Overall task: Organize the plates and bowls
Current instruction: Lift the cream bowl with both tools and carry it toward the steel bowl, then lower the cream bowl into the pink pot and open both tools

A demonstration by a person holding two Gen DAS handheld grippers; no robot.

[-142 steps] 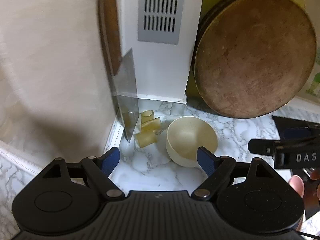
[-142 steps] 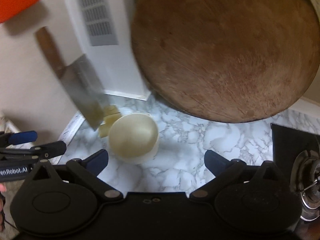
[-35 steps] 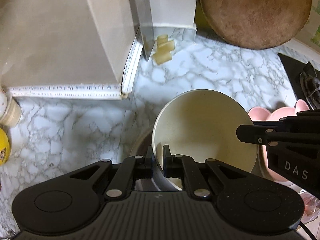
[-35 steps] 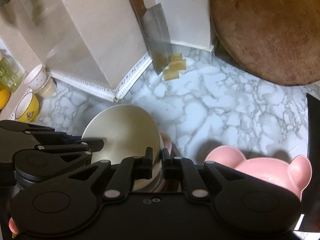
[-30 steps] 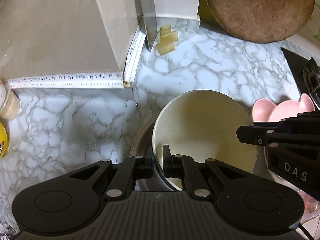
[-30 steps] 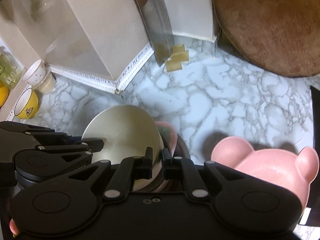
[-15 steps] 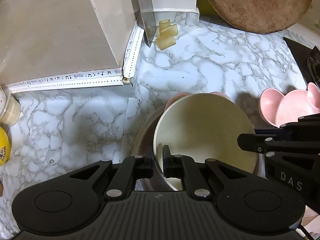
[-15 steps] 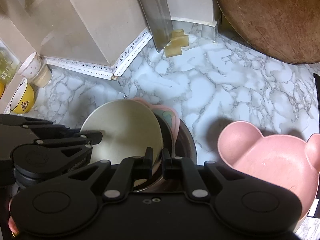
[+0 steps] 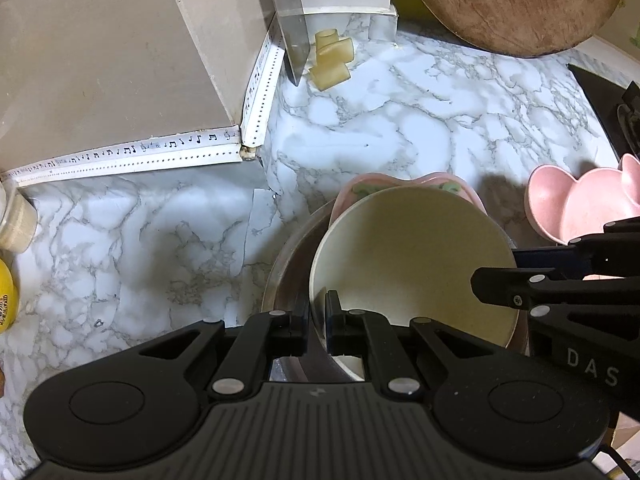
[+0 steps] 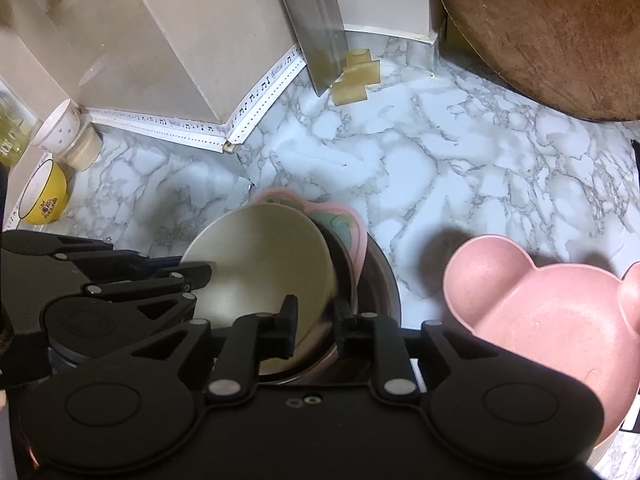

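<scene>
Marble countertop [image 9: 400, 128] is carrying the metal bowl [image 10: 384, 280] near its front edge; we are lowering the cream bowl [image 9: 412, 256] into it. Right gripper [image 10: 316, 320] is now spreading, having just released; left gripper [image 9: 317, 316] is still pinching the rim. Nesting is nearly finishing. "DAS" is reading on the right gripper.

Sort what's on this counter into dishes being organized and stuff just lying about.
Part of the job:
- cream bowl, clamped by the left hand-held gripper
- steel bowl under it
- pink plate in the stack
- pink bear-shaped bowl

Lying about:
- cleaver
- round wooden cutting board
- yellow bowl
- pale yellow blocks
</scene>
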